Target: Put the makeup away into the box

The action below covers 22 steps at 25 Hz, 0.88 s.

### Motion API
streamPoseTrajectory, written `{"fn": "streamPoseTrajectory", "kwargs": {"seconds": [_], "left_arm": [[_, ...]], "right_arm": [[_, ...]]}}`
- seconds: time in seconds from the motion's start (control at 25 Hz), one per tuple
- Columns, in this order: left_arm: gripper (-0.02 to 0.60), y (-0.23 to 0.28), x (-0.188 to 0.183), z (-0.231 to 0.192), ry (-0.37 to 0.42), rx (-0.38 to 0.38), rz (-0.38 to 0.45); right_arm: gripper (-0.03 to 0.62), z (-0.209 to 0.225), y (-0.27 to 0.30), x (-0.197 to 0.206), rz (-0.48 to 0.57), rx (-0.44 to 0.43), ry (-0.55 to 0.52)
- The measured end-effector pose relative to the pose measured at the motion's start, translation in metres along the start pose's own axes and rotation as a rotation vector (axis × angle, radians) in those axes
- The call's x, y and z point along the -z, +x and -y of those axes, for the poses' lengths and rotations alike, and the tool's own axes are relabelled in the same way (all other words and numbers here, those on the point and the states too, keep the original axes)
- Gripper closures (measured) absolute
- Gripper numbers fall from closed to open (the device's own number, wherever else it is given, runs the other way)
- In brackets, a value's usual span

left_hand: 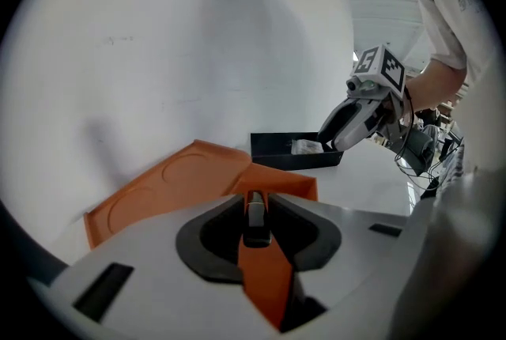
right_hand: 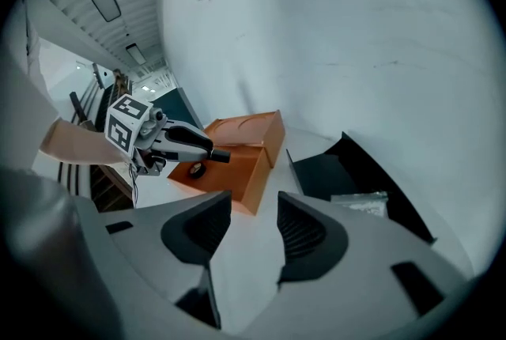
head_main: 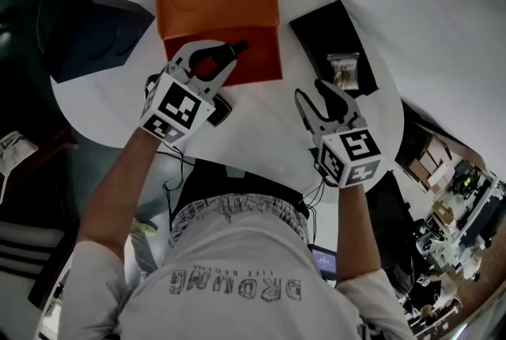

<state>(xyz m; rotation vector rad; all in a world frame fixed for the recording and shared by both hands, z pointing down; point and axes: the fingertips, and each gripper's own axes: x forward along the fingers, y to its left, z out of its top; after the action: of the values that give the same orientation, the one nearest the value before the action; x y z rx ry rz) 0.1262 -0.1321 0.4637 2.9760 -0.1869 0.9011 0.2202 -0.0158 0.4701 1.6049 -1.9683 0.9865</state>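
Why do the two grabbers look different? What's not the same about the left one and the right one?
The left gripper is shut on a thin dark makeup stick, but the right gripper has its jaws apart with nothing between them. The left gripper is over the orange box, while the right gripper is over the white table, beside the black tray. Both are white with dark pads.

Round white counter, with a black tray on its right side and a clear packet of something lying in it. Some dark blue furniture sits past the left edge. There are cluttered shelves off at the lower right.
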Motion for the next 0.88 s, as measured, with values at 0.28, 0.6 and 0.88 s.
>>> {"fn": "streamPoseTrajectory", "kwargs": {"seconds": [0.28,0.6,0.88], "left_arm": [[0.474,0.033,0.005,0.014,-0.009,0.047,-0.045],[0.474,0.057,0.013,0.021,-0.021,0.059,-0.084],[0.473,0.072,0.023,0.022,-0.043,0.044,-0.146]], "right_arm": [[0.399,0.014,-0.006,0.011,-0.003,0.01,0.038],[0.401,0.021,-0.012,0.021,-0.01,0.005,0.059],[0.401,0.024,-0.015,0.027,-0.016,0.0,0.063]]}}
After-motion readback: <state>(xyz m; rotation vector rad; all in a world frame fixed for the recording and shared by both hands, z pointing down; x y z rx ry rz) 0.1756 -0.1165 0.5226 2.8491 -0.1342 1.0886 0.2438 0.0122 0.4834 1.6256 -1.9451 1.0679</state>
